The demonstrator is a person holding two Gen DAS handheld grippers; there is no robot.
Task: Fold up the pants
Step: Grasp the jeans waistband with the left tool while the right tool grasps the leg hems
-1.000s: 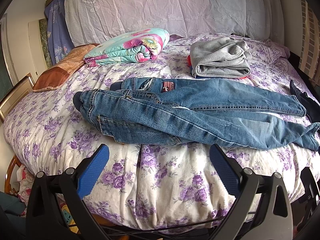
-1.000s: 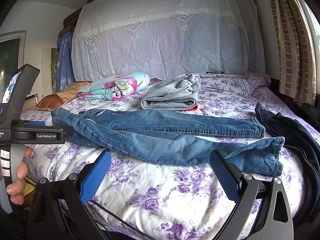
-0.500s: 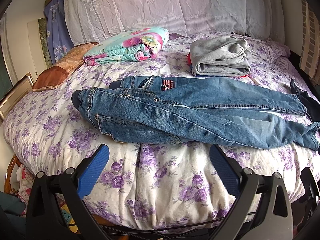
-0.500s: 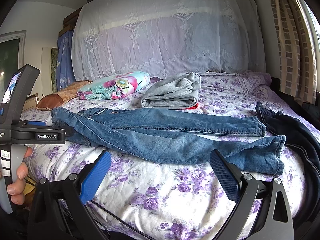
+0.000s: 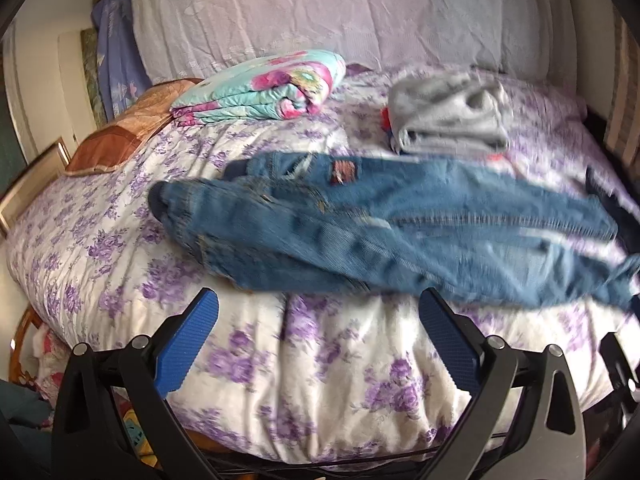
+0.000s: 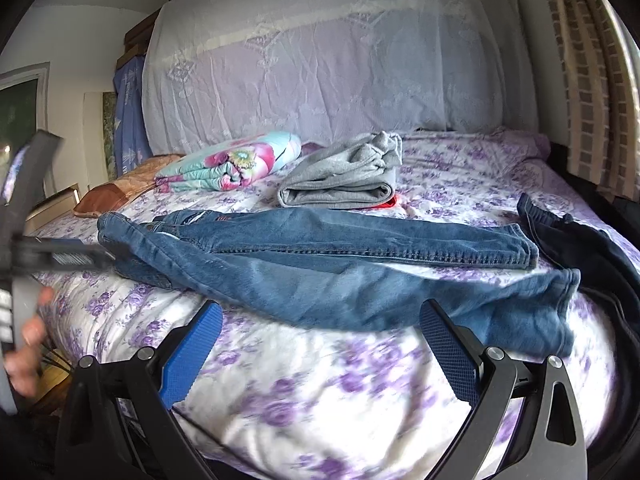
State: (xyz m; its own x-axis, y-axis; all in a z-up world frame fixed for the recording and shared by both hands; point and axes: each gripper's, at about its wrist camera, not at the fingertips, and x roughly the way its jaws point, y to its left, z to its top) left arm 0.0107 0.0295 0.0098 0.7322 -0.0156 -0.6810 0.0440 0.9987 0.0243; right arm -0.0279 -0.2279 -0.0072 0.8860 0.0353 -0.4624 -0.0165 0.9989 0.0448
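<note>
1. Left wrist view: left hand-held gripper (image 5: 318, 326) sits low in frame, its blue-padded fingers (image 5: 188, 340) spread wide apart, nothing between them. Picture is motion-blurred.
2. Pair of blue denim pants (image 5: 400, 236) lies flat across the middle of the frame on the bed with the white, purple-flowered bedspread (image 5: 320, 380). Waistband is at centre left, legs run to the right edge. Pants lie just beyond the fingertips, not touching them.
3. Upper part of frame: folded turquoise-and-pink floral quilt (image 5: 264, 88) left of centre, folded grey garment (image 5: 448, 116) right of centre, both beyond the pants.
4. Right wrist view: right hand-held gripper (image 6: 320, 322) at bottom of frame, jaws likewise wide apart and empty.
5. Same pants (image 6: 340, 264) span mid-frame; the nearer leg's edge lies just past the fingertips, hem at lower right.
6. Dark navy garment (image 6: 592, 248) lies at right edge, beside the pant hems.
7. Left edge of frame: blurred left gripper body held by a person's hand (image 6: 28, 344).
</note>
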